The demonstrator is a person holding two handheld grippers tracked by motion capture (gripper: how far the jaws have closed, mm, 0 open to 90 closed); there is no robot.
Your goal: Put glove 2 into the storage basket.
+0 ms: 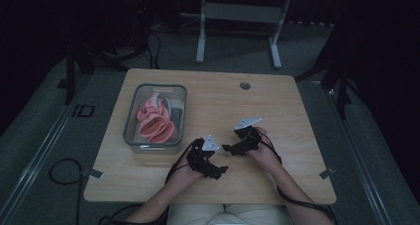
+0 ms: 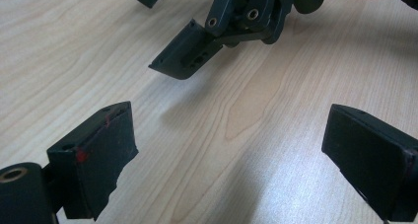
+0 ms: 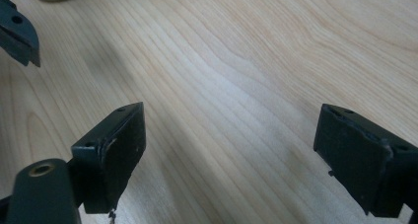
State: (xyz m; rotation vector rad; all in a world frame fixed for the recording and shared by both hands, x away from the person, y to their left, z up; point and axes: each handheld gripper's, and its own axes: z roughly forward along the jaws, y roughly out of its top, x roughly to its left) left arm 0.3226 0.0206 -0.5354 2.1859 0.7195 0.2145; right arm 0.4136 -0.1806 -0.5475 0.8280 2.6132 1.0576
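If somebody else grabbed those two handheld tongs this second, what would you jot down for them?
Left tongs: open, holding nothing, low over the wooden table near the front edge.
Right tongs: open, holding nothing, just beyond the left ones, tips pointing toward them.
Clear plastic bin: on the table's left side, with pink gloves piled inside and something dark beside them that I can't identify.
Done: nothing appears taken out of the bin.
Left: probably reach over to the bin and start on the gloves.

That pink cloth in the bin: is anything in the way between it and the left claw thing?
Only the bin's own wall. The pink cloth lies inside the clear bin, and bare table separates that from the left gripper, whose fingers are spread and empty.
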